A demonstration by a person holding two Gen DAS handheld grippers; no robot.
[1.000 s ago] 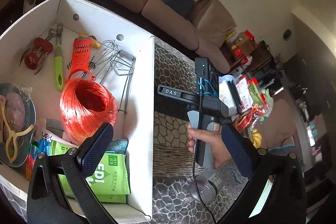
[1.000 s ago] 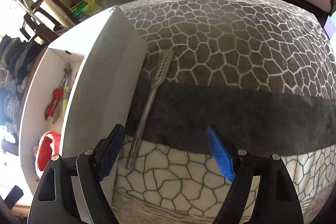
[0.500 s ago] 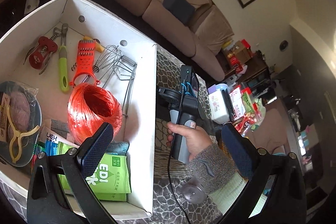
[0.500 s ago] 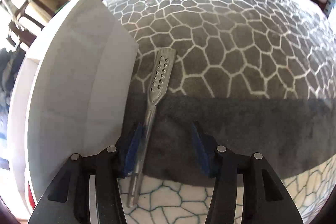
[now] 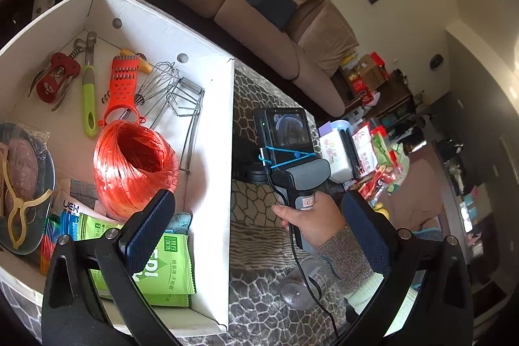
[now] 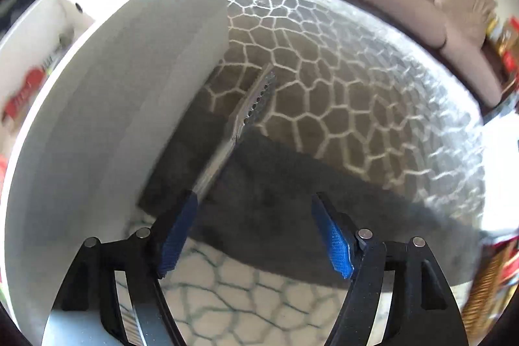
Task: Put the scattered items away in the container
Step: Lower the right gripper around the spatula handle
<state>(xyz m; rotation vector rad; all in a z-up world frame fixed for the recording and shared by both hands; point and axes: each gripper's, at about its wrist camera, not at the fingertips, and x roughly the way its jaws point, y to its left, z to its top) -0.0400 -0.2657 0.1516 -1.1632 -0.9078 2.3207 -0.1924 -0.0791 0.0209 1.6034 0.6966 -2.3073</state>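
Observation:
A white box [image 5: 214, 171] holds a red twine ball [image 5: 134, 164], an orange grater [image 5: 125, 86], a whisk [image 5: 155, 83], a corkscrew [image 5: 55, 77] and green packets [image 5: 168, 274]. My left gripper [image 5: 259, 226] is open and empty above the box's near right corner. In the right wrist view a perforated metal spatula [image 6: 249, 109] lies beside the box's outer wall [image 6: 129, 106] on the patterned cloth. My right gripper [image 6: 256, 235] is open, its left pad [image 6: 178, 232] at the spatula's handle. The handle's end is hidden behind that pad.
A patterned cloth [image 6: 356, 93] covers the table. A sofa [image 5: 259, 8] stands behind. Snack packets and a tissue pack [image 5: 337, 151] lie at the table's far right. The person's hand [image 5: 311, 219] holds the right gripper's handle beside the box.
My right gripper narrowed near the spatula handle half a second ago and is wide open again. Its view has swung and blurred. The left gripper has risen slightly.

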